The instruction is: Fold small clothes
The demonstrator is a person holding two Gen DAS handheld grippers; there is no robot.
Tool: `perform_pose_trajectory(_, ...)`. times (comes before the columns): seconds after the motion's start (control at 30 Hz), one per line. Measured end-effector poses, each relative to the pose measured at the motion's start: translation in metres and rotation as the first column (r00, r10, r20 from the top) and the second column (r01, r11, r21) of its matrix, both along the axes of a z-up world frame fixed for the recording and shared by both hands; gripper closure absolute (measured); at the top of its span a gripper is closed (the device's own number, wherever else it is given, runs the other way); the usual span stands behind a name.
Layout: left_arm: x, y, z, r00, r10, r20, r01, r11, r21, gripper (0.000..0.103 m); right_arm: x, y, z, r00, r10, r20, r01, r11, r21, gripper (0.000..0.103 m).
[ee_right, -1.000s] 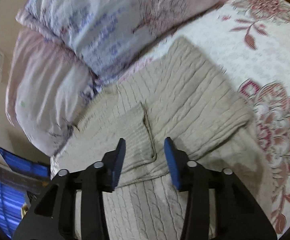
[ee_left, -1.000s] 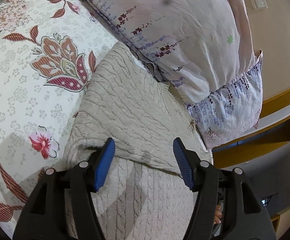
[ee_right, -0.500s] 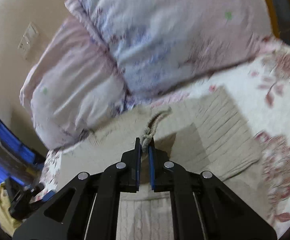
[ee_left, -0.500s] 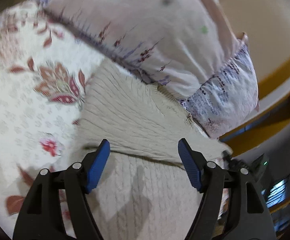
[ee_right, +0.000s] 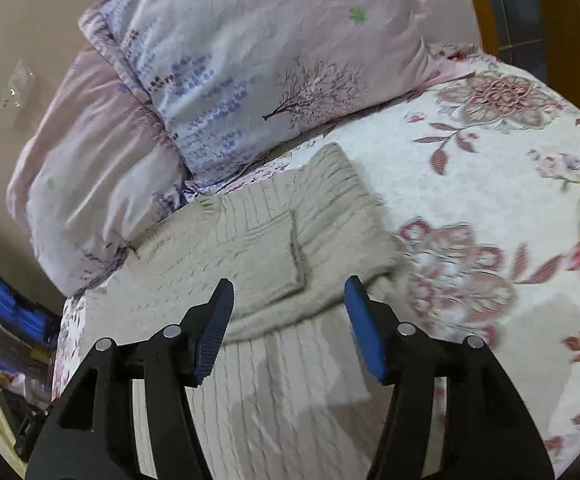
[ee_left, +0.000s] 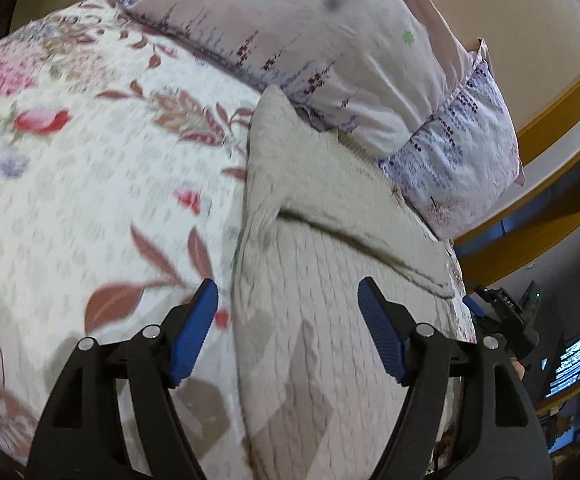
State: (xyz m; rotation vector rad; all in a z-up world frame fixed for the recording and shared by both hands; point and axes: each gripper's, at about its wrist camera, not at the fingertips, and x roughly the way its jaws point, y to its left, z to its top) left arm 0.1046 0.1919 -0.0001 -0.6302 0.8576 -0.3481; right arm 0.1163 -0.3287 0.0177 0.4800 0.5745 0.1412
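A beige cable-knit sweater (ee_left: pixel 330 240) lies on the flowered bedspread (ee_left: pixel 90 200), its sleeves folded across the body. In the right wrist view the same sweater (ee_right: pixel 274 240) shows a folded sleeve cuff lying flat on top. My left gripper (ee_left: pixel 288 328) hovers open over the sweater's left edge, nothing between its blue pads. My right gripper (ee_right: pixel 288 326) hangs above the sweater's middle; its jaws are opening and nothing is between them. The other gripper (ee_left: pixel 502 312) shows at the right edge of the left wrist view.
Two pale pillows (ee_right: pixel 258 64) with purple prints are stacked against the wall just behind the sweater. The bedspread (ee_right: pixel 490 200) stretches to the right. A wooden ledge (ee_left: pixel 550 128) runs beside the bed.
My right gripper shut on the sleeve cuff and lifted it, then let it go; the cuff lies flat again. My left gripper opened a little wider and slid toward the sweater's left edge.
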Motion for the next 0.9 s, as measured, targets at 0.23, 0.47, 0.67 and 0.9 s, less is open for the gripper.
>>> perform_pose_trajectory(0.23, -0.023, -0.003, -0.010, 1.000, -0.021, -0.016, 0.021, 0.999, -0.037, 0.032, -0.032, -0.037, -0.025, 0.998, 0.038, -0.056, -0.035, 0.998, 0.058, 0.044)
perform_pose_trajectory(0.47, -0.051, -0.014, -0.013, 0.997, -0.070, -0.013, 0.069, 0.995, -0.073, 0.041, -0.056, -0.058, -0.059, 0.984, 0.116, -0.135, -0.101, 0.989, 0.113, 0.052)
perform_pose_trajectory(0.67, -0.073, -0.020, -0.017, 0.994, -0.106, -0.009, 0.104, 0.985, -0.136, 0.053, -0.072, -0.056, -0.078, 0.965, 0.225, -0.137, -0.200, 0.964, 0.175, 0.066)
perform_pose_trajectory(0.9, -0.095, -0.025, -0.027, 0.990, -0.142, -0.008, 0.138, 0.972, -0.189, 0.060, -0.099, -0.049, -0.092, 0.933, 0.340, -0.116, -0.302, 0.917, 0.259, 0.073)
